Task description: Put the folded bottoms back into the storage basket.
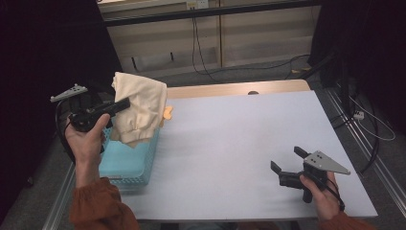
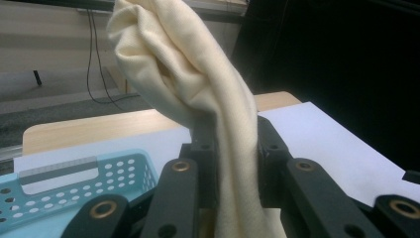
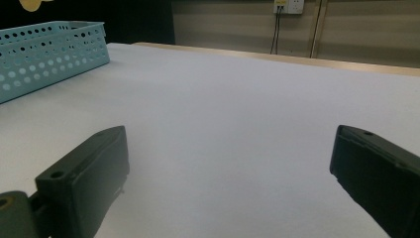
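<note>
From the high view, the left tongs (image 1: 122, 105) pinch a cream cloth (image 1: 139, 108) hanging above the blue basket (image 1: 128, 163) at the table's (image 1: 239, 143) left edge; the right tongs (image 1: 286, 159) hover spread near the front right corner. In the left gripper view, fabric bunches between the jaws, and a thin pinch could slip. The right gripper view shows bare table between the spread jaws.

A plain cream soft knitted cloth (image 1: 139, 108) hangs over a light blue plastic basket (image 1: 129, 165) patterned with round holes, on a pale lavender-white table sheet (image 1: 230, 143) edged by light wood, beside black grippers and rust-orange sleeves (image 1: 95, 203).
</note>
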Motion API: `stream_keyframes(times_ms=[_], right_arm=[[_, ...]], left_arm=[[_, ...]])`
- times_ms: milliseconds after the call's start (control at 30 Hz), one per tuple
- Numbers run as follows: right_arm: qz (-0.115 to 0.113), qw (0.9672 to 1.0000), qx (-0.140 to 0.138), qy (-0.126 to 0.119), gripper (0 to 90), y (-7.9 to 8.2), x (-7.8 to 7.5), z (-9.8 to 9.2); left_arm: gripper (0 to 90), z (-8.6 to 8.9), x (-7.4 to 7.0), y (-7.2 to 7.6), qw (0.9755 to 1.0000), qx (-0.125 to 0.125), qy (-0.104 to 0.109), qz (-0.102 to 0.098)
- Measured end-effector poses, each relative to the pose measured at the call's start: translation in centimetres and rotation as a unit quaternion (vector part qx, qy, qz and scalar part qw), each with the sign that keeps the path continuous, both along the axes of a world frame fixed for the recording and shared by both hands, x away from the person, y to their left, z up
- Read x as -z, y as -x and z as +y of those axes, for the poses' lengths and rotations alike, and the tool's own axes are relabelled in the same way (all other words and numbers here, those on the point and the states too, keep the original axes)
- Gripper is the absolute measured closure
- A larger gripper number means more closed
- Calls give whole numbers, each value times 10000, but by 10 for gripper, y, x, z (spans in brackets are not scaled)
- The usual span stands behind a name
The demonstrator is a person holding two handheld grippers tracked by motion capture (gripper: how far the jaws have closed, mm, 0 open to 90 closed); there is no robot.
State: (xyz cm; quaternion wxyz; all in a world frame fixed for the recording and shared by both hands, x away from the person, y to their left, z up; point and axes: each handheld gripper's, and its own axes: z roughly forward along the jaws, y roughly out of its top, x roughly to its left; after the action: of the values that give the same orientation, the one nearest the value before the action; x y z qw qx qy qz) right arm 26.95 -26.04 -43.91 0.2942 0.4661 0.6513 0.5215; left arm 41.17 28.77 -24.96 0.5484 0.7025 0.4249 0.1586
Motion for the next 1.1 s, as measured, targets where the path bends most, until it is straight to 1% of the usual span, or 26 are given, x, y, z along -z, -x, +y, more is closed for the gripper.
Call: stream_keyframes(times_ms=[133,200,233,467,567,600,667,733,800,933,1000,1100], right_arm=[[-16,10000,-27,22,17,0,0,0],[-20,10000,-20,22,18,0,0,0],[-14,10000,-21,21,18,0,0,0],[-18,10000,-29,25,19,0,0,0],[-21,10000,-36,24,19,1,0,0],[-18,10000,-37,22,19,1,0,0],[-34,10000,-39,33,19,0,0,-1],[-22,10000,-34,25,19,0,0,-1],[-23,10000,-35,26,19,0,0,0],[-20,10000,-36,23,18,0,0,0],[-40,10000,-41,51,15,0,0,-1],[-35,10000,-23,28,15,1,0,-1]], left_arm=[[755,4,0,0,10000,-66,2,-12],[755,9,1,0,9998,-200,-81,13],[755,9,1,0,9998,-200,-81,13],[755,20,4,-2,9994,-322,4,85],[755,23,5,-3,9993,-348,-23,102],[755,26,6,-3,9991,-409,-8,112],[755,28,6,-3,9990,-427,-9,124],[755,33,8,-4,9987,-477,56,165],[755,34,9,-4,9986,-494,79,171],[755,36,12,-6,9982,-549,1,229],[754,37,12,-6,9980,-581,-3,248],[754,40,14,-7,9977,-624,-25,275]])
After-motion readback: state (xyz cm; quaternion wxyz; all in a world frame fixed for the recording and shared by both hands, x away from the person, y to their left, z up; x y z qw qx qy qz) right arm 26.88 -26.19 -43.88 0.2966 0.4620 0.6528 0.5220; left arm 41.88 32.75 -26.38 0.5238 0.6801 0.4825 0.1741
